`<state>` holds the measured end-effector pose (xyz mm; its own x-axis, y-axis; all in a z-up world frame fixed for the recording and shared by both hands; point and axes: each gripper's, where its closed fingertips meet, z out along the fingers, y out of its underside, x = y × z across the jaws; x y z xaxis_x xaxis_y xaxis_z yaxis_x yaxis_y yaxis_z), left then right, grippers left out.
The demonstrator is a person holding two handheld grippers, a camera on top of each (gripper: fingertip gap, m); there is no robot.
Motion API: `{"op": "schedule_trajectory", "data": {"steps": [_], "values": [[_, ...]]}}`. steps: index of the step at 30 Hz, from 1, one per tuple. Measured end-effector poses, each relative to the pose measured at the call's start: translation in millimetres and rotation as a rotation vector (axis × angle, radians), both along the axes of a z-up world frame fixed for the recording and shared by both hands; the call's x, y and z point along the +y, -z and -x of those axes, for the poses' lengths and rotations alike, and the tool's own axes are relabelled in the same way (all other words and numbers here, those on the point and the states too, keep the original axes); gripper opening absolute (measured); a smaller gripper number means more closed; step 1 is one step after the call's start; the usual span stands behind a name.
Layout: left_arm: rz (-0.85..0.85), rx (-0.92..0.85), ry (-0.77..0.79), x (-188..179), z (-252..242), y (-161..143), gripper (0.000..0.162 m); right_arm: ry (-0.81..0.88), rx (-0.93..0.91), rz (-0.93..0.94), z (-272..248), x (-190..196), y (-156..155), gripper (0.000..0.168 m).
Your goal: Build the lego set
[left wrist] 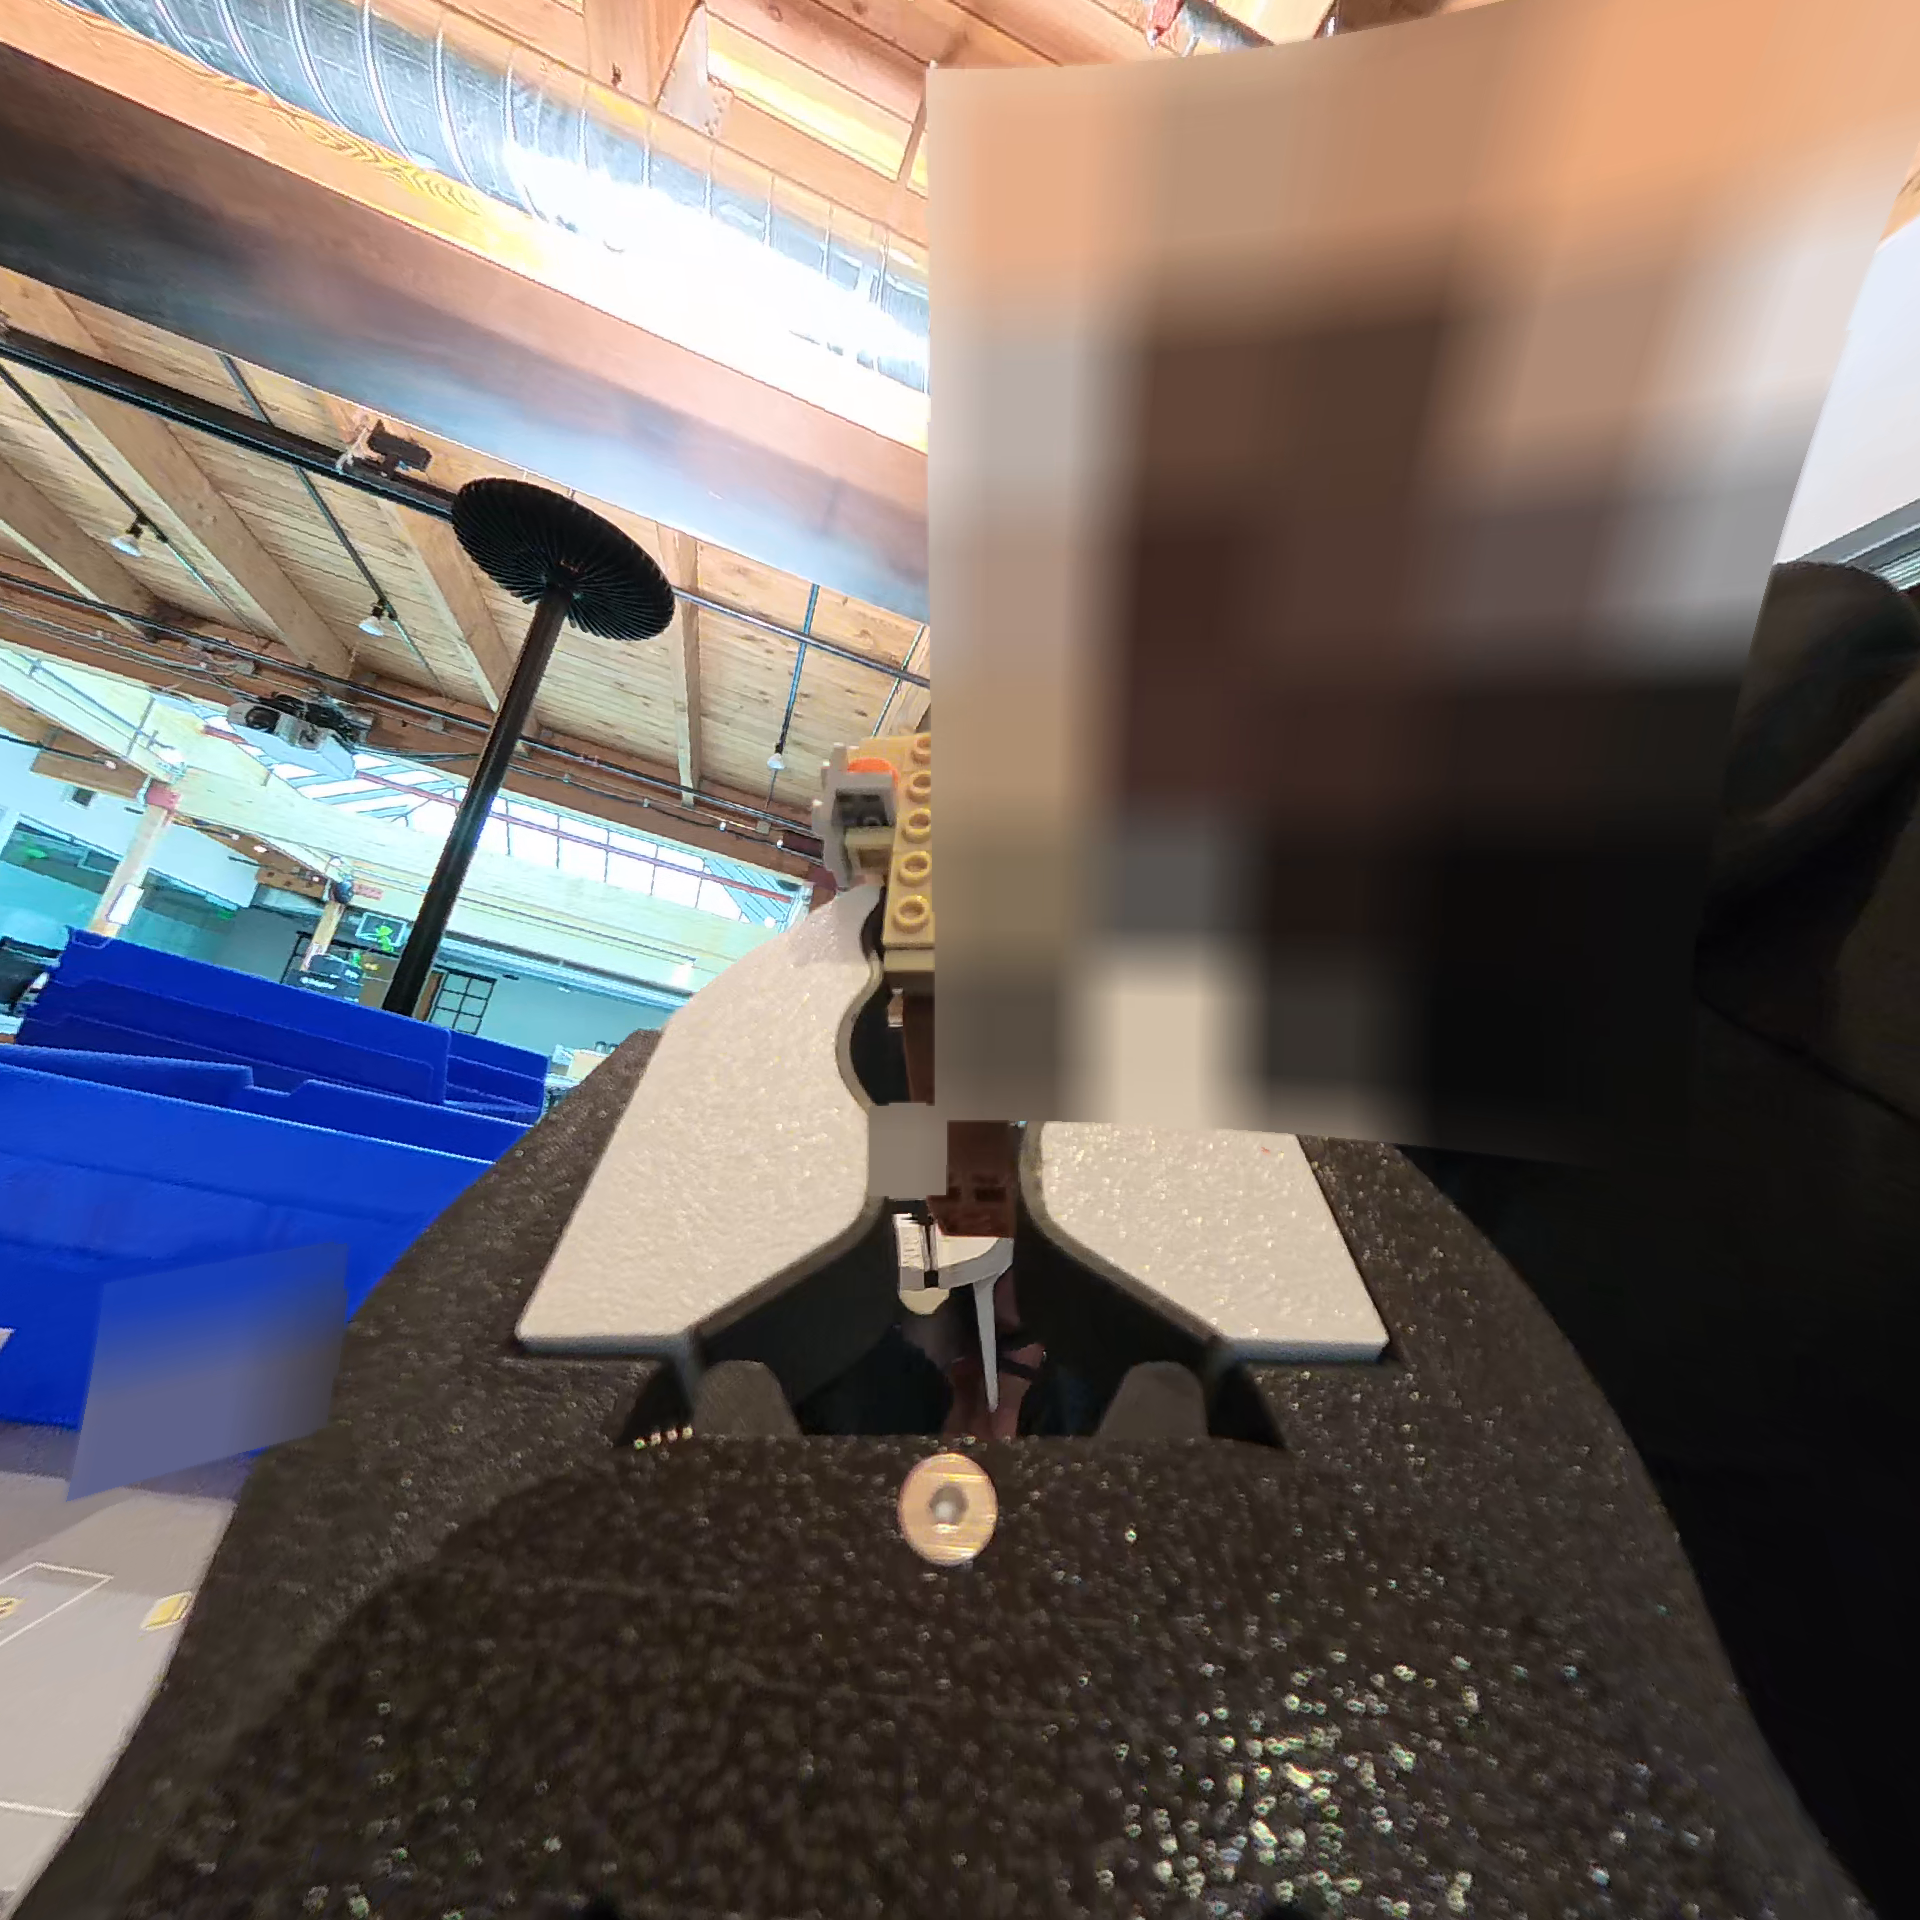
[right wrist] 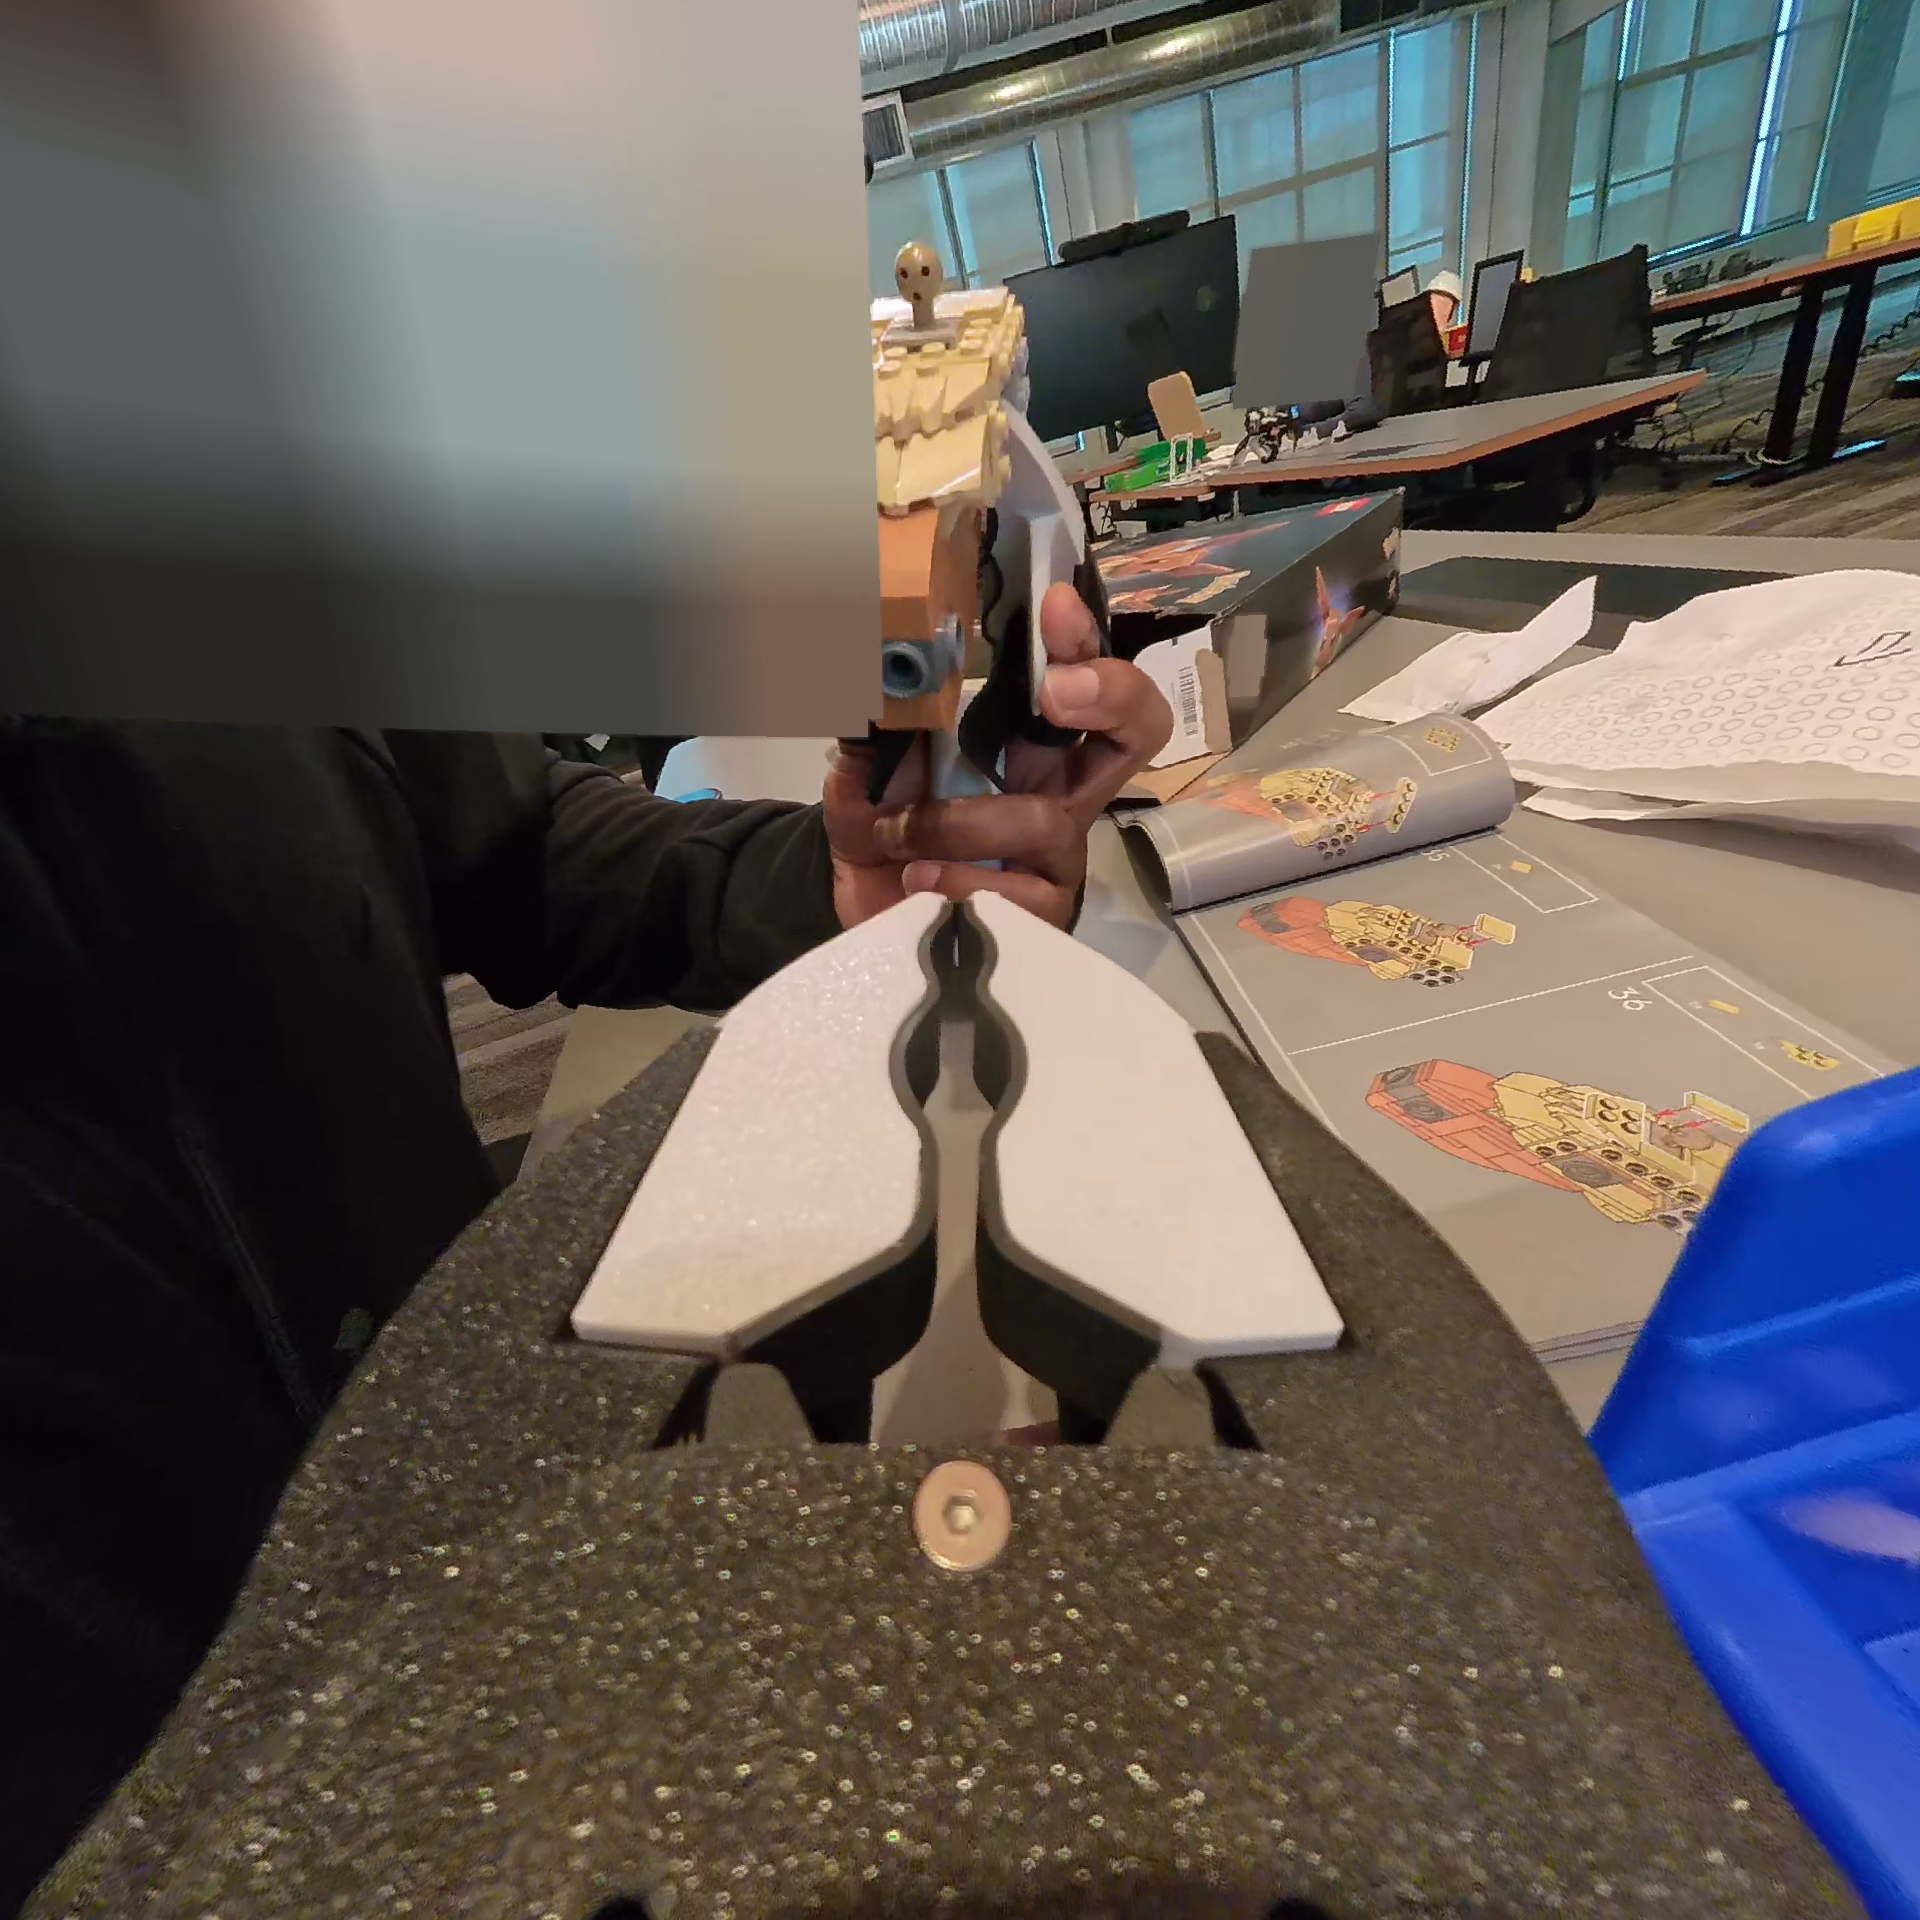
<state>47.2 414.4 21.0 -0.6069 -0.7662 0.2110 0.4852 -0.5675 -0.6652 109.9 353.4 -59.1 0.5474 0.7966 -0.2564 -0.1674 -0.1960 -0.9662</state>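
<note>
Held high off the counter, the lego model sits clamped in the left claw, so a push from the closed, empty right claw could pop bricks loose.

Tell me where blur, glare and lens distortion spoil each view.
Left wrist view: skylight glare washes out the ceiling duct, motion blur smears the blue bins, beams bow from the wide lens. Right wrist view: mostly sharp; the blue bin at the edge is blurred, the instruction booklet legible.
</note>
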Motion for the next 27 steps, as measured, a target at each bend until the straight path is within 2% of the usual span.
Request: {"op": "schedule_trajectory", "data": {"steps": [7,17,27], "values": [[0.002,0.011,-0.022,3.3,-0.6,1.6,0.021,-0.013,-0.003,-0.011,1.4,-2.8,-0.7,0.0],[0.125,-0.003,-0.003,14.8,-6.4,6.0,0.021,0.016,0.049,0.008,-12.2,-2.2,-4.5,0.0],[0.107,0.015,0.027,5.0,-15.4,7.4,0.021,0.028,0.05,0.0,-14.2,-4.2,-5.3,0.0]]}}
